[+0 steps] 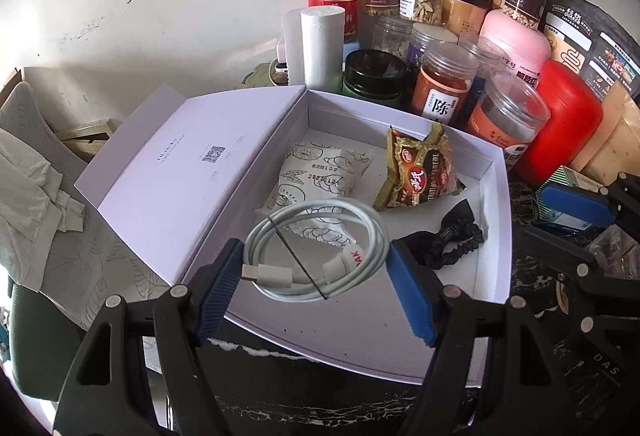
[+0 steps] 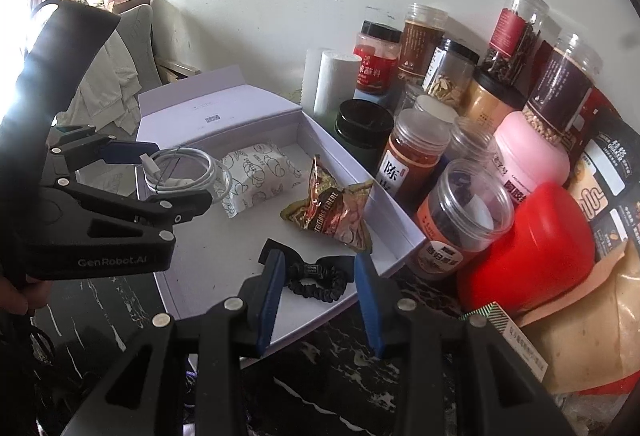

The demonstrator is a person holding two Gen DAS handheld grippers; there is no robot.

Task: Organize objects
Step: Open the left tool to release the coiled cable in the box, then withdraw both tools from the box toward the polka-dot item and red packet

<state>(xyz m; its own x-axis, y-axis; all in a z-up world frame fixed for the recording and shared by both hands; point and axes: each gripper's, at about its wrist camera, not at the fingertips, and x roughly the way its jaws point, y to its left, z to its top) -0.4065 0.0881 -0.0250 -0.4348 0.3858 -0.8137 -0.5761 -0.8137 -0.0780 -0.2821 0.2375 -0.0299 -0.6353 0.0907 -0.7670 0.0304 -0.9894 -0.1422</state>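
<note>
An open white box (image 1: pixel 360 324) lies on a dark marbled table, its lid (image 1: pixel 180 175) folded out to the left. Inside are a white printed packet (image 1: pixel 316 171), a brown-and-green snack packet (image 1: pixel 420 171) and a black hair scrunchie (image 1: pixel 448 240). My left gripper (image 1: pixel 314 256) is shut on a coiled white cable (image 1: pixel 344 220), holding it just over the box's near left part. In the right wrist view the same cable (image 2: pixel 180 171) sits in the left gripper (image 2: pixel 168 175). My right gripper (image 2: pixel 318 264) is open at the box's near right edge. The scrunchie (image 2: pixel 316 276) lies on the box floor beyond its pads, untouched.
Many jars (image 1: pixel 444 83) crowd the wall behind and right of the box, with a white roll (image 1: pixel 320 43), a pink tub (image 1: pixel 516 35) and a red container (image 1: pixel 560 123). Paper bags (image 2: pixel 592 316) stand at the far right. A chair with cloth (image 1: pixel 28 195) is left of the table.
</note>
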